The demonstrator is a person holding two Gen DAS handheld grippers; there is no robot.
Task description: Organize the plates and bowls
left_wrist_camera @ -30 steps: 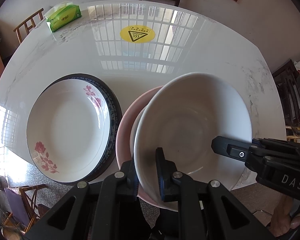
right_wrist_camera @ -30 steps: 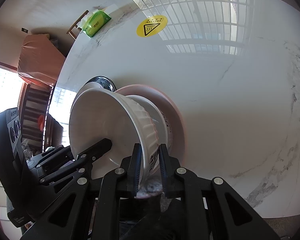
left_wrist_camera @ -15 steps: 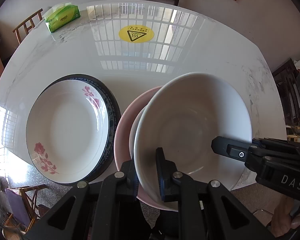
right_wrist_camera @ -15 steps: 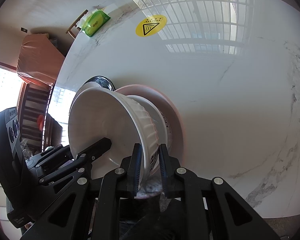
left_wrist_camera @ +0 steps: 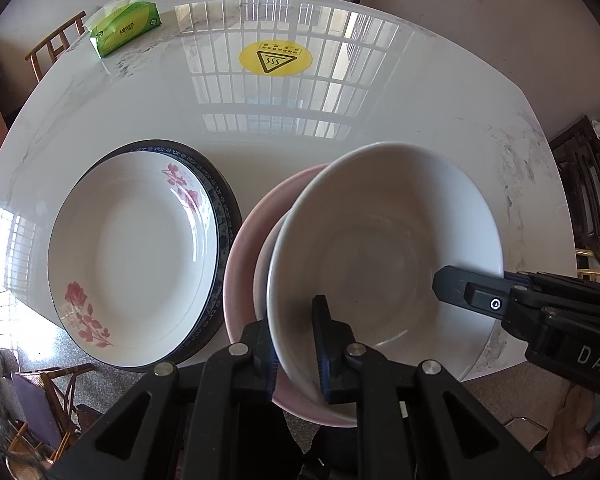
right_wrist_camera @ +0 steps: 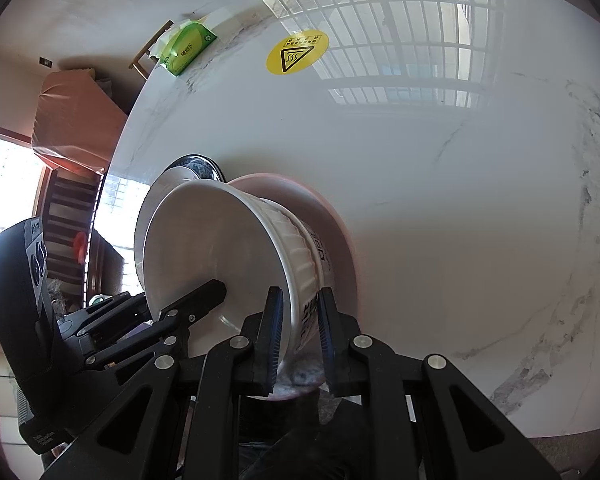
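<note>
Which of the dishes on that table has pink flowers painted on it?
The white flowered plate, lying on the dark blue-rimmed plate. The big white bowl in the grippers and the pink plate under it are plain.

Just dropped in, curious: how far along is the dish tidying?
Plates look done: the flowered plate sits on the dark-rimmed plate. In hand: both the left gripper and right gripper clamp the white bowl over the pink bowl. Left: setting it down and letting go.
</note>
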